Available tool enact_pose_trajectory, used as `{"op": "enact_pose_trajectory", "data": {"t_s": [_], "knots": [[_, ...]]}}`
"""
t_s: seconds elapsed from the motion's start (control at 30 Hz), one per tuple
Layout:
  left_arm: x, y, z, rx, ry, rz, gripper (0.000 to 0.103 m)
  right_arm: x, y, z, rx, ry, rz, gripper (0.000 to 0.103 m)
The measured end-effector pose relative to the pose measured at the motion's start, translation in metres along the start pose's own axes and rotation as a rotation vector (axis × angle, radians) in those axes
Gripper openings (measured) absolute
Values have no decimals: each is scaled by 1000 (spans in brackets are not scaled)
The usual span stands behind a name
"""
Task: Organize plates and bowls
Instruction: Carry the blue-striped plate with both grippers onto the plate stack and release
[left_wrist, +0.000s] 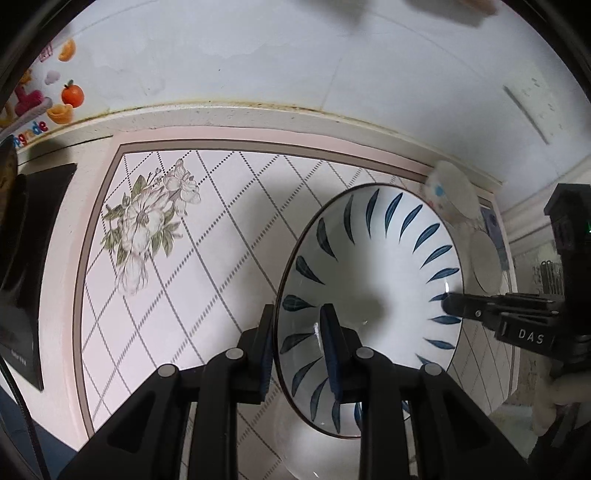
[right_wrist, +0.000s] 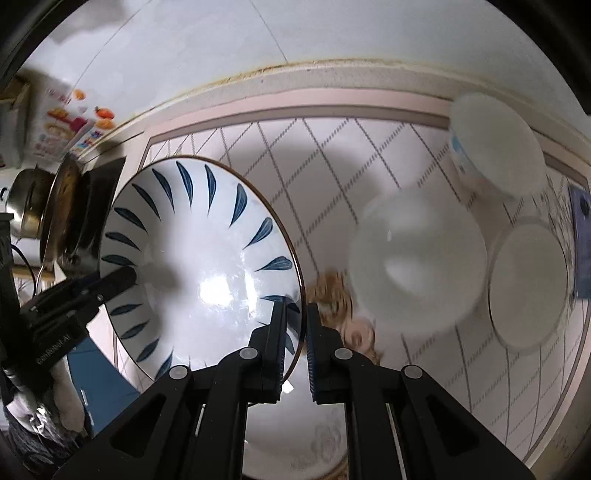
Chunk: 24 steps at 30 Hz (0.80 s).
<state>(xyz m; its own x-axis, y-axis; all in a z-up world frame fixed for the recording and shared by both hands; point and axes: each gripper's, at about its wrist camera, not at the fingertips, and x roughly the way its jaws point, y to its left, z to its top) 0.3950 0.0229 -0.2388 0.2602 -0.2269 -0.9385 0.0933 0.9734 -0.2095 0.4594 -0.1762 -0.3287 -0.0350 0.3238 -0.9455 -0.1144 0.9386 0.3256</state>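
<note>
A large white bowl with blue leaf marks (left_wrist: 373, 258) is held up above the tiled counter between both grippers. My left gripper (left_wrist: 299, 332) is shut on its left rim. My right gripper (right_wrist: 297, 325) is shut on its right rim; the bowl also shows in the right wrist view (right_wrist: 199, 258). The right gripper also shows in the left wrist view (left_wrist: 454, 306) at the bowl's far rim. Under the bowl a white plate (right_wrist: 295, 443) lies on the counter. To the right are a plain white bowl (right_wrist: 417, 258), a small white dish (right_wrist: 528, 288) and a tilted white bowl (right_wrist: 495, 144).
The counter (left_wrist: 177, 295) has a diamond-tile mat with a flower print (left_wrist: 147, 225). A black pad (left_wrist: 29, 258) lies at its left edge. Metal pots (right_wrist: 33, 206) stand far left in the right wrist view. A white tiled wall (left_wrist: 258, 55) runs behind.
</note>
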Motion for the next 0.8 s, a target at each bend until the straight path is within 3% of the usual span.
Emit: {"op": "enact_pose_trajectory", "data": {"t_s": [0.17, 0.37, 0.6, 0.8], "knots": [[1, -19, -32, 1, 1, 12, 21, -8, -6, -47, 1, 8, 29, 11], [19, -16, -79, -68, 64, -10, 21, -7, -13, -98, -36, 32, 30, 12], [47, -8, -113, -108, 125, -1, 21, 19, -21, -128, -23, 68, 50, 11], [57, -7, -117, -98, 134, 4, 21, 38, -24, -139, -17, 78, 34, 11]]}}
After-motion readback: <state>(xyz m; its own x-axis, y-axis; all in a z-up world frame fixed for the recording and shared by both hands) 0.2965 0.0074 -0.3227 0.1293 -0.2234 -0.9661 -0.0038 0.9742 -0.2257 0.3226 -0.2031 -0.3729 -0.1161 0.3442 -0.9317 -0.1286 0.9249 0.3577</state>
